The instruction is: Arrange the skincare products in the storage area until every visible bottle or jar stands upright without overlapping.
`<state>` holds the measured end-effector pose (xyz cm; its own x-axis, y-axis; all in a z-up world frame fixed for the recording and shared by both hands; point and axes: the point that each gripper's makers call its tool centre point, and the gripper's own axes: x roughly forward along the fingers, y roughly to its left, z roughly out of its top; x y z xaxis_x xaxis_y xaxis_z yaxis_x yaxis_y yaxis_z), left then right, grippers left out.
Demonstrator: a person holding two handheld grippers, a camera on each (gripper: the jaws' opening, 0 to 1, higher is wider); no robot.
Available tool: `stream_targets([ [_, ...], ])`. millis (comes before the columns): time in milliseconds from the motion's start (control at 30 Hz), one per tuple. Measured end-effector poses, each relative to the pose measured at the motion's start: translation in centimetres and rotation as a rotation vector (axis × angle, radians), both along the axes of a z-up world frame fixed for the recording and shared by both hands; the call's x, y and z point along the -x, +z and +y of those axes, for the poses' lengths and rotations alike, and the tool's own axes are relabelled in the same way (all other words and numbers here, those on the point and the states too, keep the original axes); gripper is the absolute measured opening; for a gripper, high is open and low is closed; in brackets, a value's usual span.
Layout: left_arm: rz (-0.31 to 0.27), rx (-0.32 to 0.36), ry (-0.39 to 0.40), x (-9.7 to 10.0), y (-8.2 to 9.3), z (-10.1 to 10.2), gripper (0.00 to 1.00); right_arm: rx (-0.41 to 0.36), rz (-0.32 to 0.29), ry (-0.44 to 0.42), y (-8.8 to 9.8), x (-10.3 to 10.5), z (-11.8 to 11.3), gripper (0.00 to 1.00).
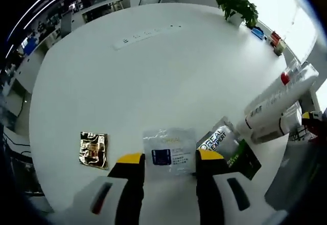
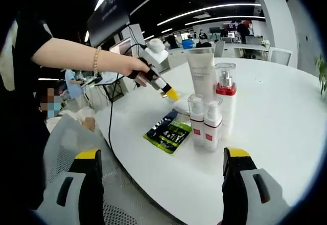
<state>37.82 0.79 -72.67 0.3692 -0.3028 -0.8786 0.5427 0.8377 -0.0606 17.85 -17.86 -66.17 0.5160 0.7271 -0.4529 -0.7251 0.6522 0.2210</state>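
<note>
Left gripper [image 1: 163, 158], jaws spread, frames a clear white sachet [image 1: 169, 150] at lower centre; right gripper [image 2: 162, 156] hangs unclenched below upright red-banded white bottles [image 2: 205, 120].

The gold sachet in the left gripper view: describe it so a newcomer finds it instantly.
Start at the big white round table. Near its close edge lie flat packets; the gold sachet lies alone beside the left tongs. It is the one shiny, crinkled gold packet, unlike the clear blue-labelled sachet between the jaws.

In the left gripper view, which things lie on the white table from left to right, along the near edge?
Gold foil sachet → clear sachet with blue label → L'Oreal Expert sachet → green and black sachet → white tubes and bottles.
</note>
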Motion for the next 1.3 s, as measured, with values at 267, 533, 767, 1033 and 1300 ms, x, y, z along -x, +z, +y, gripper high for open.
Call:
stream_targets([
  [267, 0.016, -0.022, 0.111, 2.6, 0.0, 2.0, 0.41, 0.001, -0.010, 0.012, 0.0, -0.1, 0.2, 0.98],
  [533, 0.039, -0.025, 0.185, 4.2, -0.3, 3.6, 0.41, 0.007, -0.020, 0.031, -0.2, 0.1, 0.5, 0.98],
  [767, 0.046, -0.020, 0.247, 6.1, -0.4, 4.3, 0.41, 0.025, -0.028, 0.049, -0.3, 0.3, 0.7, 0.98],
  [1033, 0.055, -0.005, 0.315, 8.4, -0.6, 4.8, 0.41, 0.039, -0.047, 0.068, -0.1, 0.5, 0.9, 0.98],
  [1300, 0.077, -0.009, 0.368, 10.9, -2.0, 5.2, 0.41, 0.046, -0.051, 0.081, -0.1, 0.7, 1.0, 0.98],
])
